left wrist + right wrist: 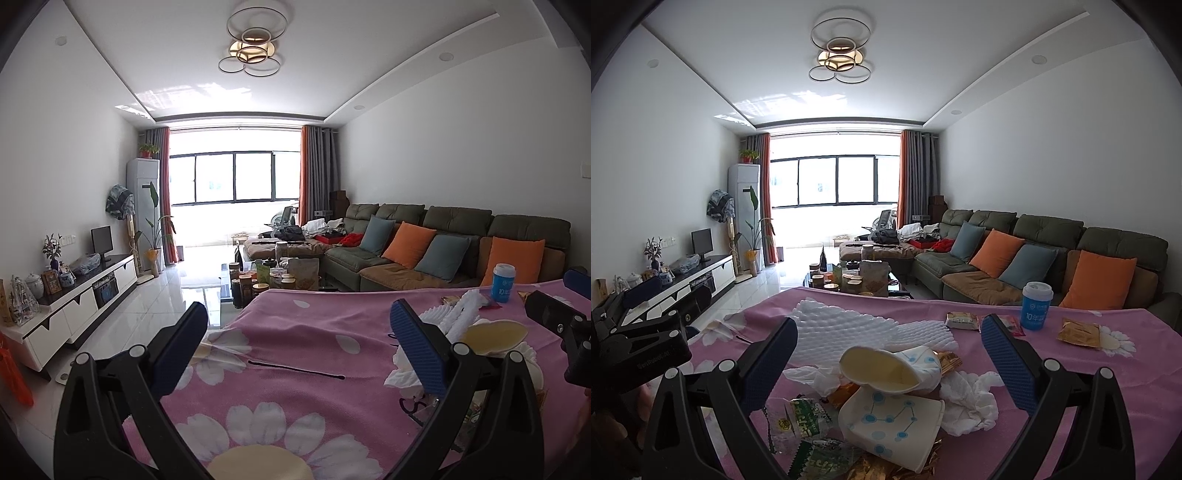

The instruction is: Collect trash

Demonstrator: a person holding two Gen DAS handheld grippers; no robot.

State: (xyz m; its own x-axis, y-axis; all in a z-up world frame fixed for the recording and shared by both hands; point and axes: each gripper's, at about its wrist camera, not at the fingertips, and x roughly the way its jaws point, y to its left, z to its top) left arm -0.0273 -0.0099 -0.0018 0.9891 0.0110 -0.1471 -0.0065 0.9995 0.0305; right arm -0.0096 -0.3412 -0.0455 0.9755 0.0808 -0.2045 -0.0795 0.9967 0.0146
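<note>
Here the trash sits heaped on the pink flowered cloth (1071, 373) over the worktop: two paper cups (890, 428) lie on their sides, touching, both showing empty insides, with crumpled tissue (971, 402), foam netting (849, 328) and wrappers (798, 424) around them. A blue lidded cup (1036, 306) stands upright farther back, its contents hidden, near a gold packet (1078, 334). The right tool (886, 354) hangs wide apart above the cups, gripping nothing, and the left tool (295, 332) is likewise spread wide over bare cloth, just left of the heap.
</note>
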